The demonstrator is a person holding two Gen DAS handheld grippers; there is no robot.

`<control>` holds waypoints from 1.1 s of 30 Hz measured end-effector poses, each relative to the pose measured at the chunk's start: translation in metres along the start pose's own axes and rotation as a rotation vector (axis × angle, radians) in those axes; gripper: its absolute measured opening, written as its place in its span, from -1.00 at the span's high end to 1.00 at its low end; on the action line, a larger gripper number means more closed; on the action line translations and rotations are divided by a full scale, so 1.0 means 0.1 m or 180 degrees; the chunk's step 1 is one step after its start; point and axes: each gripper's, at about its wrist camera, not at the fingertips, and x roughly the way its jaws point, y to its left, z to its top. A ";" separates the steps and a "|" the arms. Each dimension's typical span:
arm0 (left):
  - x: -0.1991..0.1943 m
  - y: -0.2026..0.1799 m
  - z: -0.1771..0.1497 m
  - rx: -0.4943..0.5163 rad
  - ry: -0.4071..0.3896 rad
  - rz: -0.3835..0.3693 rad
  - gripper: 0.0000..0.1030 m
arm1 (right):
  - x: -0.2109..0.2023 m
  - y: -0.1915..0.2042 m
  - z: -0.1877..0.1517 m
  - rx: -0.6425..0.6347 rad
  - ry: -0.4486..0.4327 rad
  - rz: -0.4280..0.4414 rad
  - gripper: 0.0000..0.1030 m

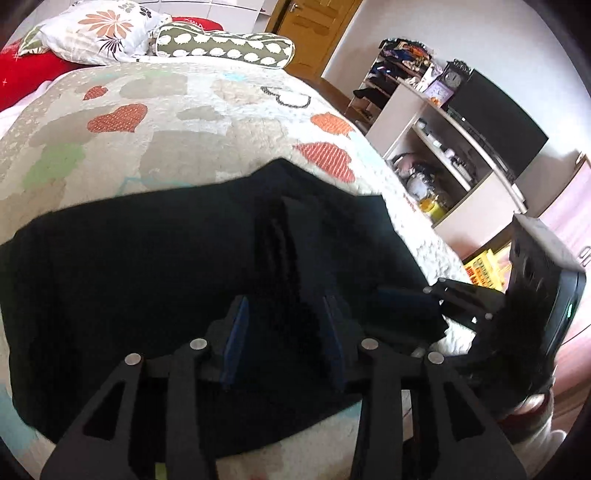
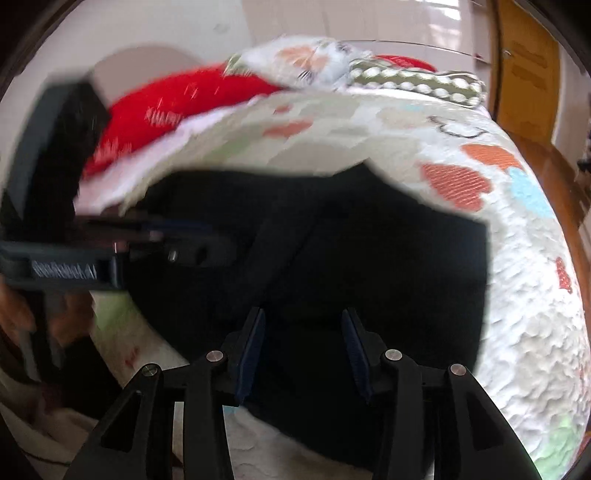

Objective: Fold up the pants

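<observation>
My left gripper (image 2: pixel 207 240) is showing pale raised lettering along its dark side body in the right wrist view, but motion blur is smearing it; I am making out only something like an ending "AI", and I cannot read the rest. In the left wrist view, the yellow box (image 1: pixel 480 269) beside the bed is showing red printing too small to read. Nothing else is reading clearly.

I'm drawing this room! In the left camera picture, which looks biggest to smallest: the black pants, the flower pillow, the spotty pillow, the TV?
1. black pants, though they are nearest
2. flower pillow
3. spotty pillow and TV: look alike, so unranked
</observation>
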 end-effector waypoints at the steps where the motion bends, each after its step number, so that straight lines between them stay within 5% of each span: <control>1: 0.00 -0.01 -0.01 0.0012 -0.0001 0.0034 0.26 | -0.03 0.01 -0.02 -0.0006 -0.0011 0.0019 0.13; 4: -0.03 -0.02 -0.01 -0.0030 -0.0021 0.0032 0.26 | -0.14 -0.13 -0.03 0.0206 0.0039 0.0323 0.11; 8: -0.06 -0.18 0.02 0.0079 -0.0122 0.0064 0.07 | -0.33 -0.44 0.05 0.0428 -0.0148 -0.0023 -0.11; 14: 0.16 -0.28 0.07 0.0077 -0.0077 0.0182 0.05 | -0.16 -0.82 0.20 0.0727 -0.0221 -0.0325 -0.11; 18: 0.29 -0.26 0.04 0.0027 -0.0025 0.0278 -0.01 | 0.00 -0.86 0.17 0.0724 -0.0176 -0.0355 -0.12; 25: 0.33 -0.27 0.01 0.0042 -0.0089 0.0327 -0.13 | 0.15 -0.81 0.11 0.0662 -0.0214 -0.0340 -0.49; 33: 0.14 -0.25 -0.02 -0.0004 -0.0192 0.0364 -0.13 | 0.02 -0.74 0.27 0.0748 -0.0068 -0.0303 -0.52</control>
